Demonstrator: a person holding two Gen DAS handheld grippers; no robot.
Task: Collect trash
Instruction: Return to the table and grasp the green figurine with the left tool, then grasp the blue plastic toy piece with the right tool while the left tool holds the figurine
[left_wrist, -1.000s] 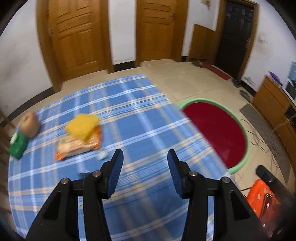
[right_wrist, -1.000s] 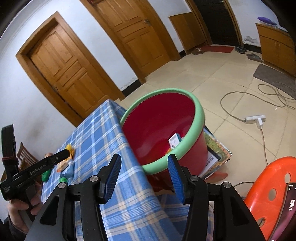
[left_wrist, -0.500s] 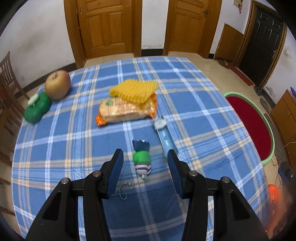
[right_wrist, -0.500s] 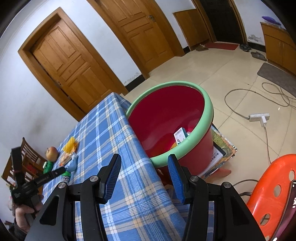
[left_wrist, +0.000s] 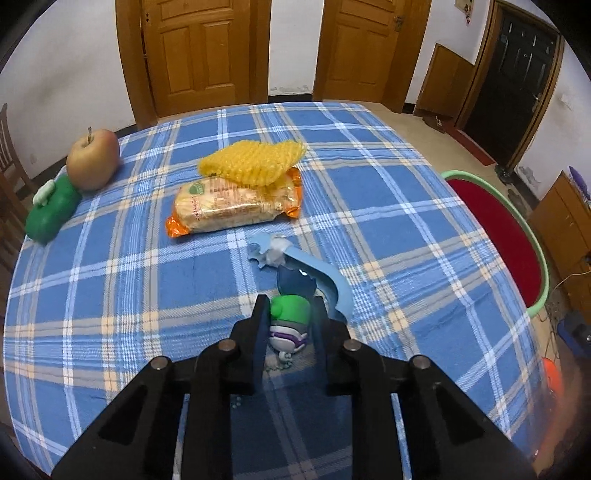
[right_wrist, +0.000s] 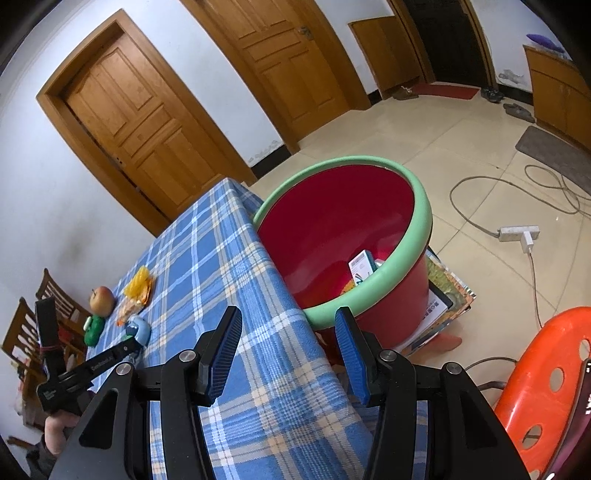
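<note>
Closing my left gripper around the little green-and-purple toy figure, I have its body between the pads, its long axis running away from me with the dark blue head end toward the snack packet. It lies on the blue plaid tablecloth, just beside the pale blue curved piece. My right gripper hangs half-spread and holding nothing, near the red tub.

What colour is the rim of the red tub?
Light green; the tub rim shows best in the right wrist view.
</note>
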